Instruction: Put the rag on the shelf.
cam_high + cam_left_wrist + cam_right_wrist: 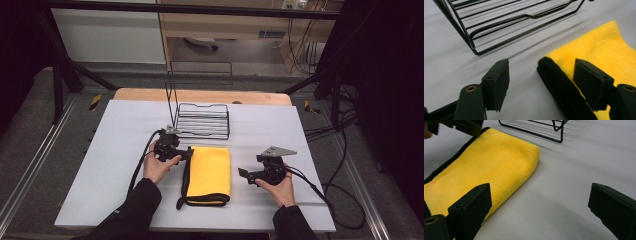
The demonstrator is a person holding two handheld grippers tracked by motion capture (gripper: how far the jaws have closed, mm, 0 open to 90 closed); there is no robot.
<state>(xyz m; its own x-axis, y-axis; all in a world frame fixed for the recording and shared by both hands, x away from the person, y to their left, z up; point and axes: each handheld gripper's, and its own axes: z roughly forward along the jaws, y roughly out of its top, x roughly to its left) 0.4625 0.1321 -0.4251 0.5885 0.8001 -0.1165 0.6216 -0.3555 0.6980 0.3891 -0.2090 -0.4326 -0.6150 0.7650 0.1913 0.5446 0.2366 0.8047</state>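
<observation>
yellow towel, folded, black-edged, flat at centre of frame on the white table | left gripper at its upper-left corner, jaws spread, gripping nothing | right gripper just right of it, jaws wide, empty | wire rack just above the towel

The folded towel is bright yellow with a black trim along its edge. The wire basket behind it is black. Both lie on a pale grey tabletop with a light wooden strip at its far edge. The left gripper and right gripper are black, the right one topped by a grey plate. The person's sleeves are black.
</observation>
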